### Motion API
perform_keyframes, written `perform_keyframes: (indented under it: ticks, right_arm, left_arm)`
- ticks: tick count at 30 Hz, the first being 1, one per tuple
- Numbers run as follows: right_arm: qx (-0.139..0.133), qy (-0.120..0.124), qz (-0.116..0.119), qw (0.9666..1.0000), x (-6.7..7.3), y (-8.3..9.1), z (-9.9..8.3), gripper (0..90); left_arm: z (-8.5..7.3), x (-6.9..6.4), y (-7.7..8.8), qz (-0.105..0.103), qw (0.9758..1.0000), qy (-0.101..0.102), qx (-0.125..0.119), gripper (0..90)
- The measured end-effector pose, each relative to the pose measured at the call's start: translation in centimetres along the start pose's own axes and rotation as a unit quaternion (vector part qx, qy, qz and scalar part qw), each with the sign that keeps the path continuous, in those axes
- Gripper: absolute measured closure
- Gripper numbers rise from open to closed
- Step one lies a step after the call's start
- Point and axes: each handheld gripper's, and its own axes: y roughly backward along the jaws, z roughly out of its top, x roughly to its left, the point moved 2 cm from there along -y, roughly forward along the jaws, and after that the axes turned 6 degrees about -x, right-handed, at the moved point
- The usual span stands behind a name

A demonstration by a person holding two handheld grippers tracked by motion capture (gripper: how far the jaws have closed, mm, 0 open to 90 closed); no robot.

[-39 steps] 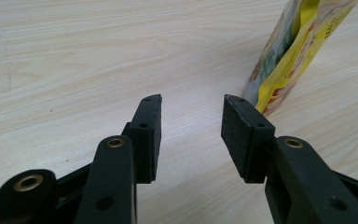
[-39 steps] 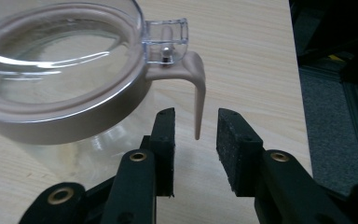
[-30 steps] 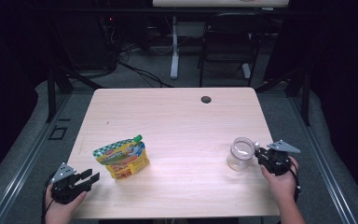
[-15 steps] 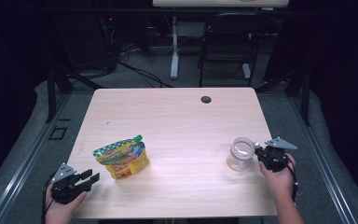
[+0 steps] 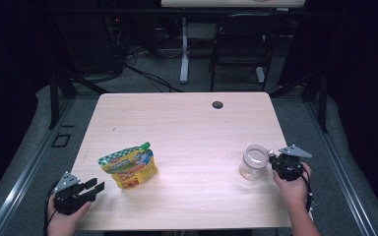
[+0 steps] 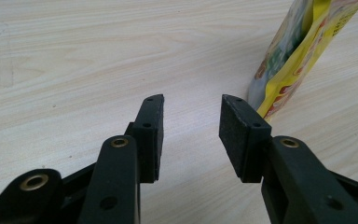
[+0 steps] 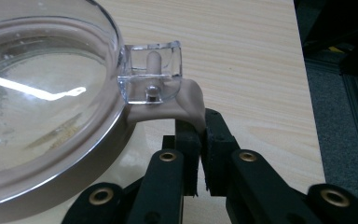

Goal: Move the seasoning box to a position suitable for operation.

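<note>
**Right jaws pinched on the jar's latch tab**

My right gripper (image 5: 277, 162) has just been closing, and its pads now pinch the beige latch tab (image 7: 189, 100) of the glass jar (image 5: 253, 161), which stands at four o'clock on the table (image 5: 187, 123); my left gripper (image 5: 92, 187) rests at eight o'clock, jaws spread with bare wood between them; the yellow pouch (image 5: 129, 165) stands just beyond, toward its one o'clock, untouched.
</note>
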Motion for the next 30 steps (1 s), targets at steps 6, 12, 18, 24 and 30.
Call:
perform_keyframes:
  ticks: [6,12,18,24,30]
  right_arm:
    - [0.007,-0.011,-0.001,0.9999,0.4,0.2,0.0,86.5]
    - [0.002,-0.017,0.011,0.9998,1.9,0.7,0.1,86.6]
    - [-0.005,-0.005,0.026,0.9996,4.1,1.3,0.4,86.5]
    - [-0.012,0.018,0.056,0.9982,7.9,2.1,0.7,86.5]
    - [-0.005,0.036,0.075,0.9965,10.8,2.7,0.6,86.5]
  left_arm:
    - [0.0,0.0,0.0,0.000,1.0000,-0.001,-0.002,60.7]
    - [0.1,0.0,0.0,-0.001,1.0000,-0.001,-0.002,60.8]
    - [0.1,-0.1,0.0,-0.002,1.0000,-0.002,0.000,60.9]
    - [0.1,-0.3,-0.1,-0.006,1.0000,-0.005,0.001,61.0]
    - [0.2,-0.3,0.0,-0.009,0.9999,-0.006,-0.002,61.1]
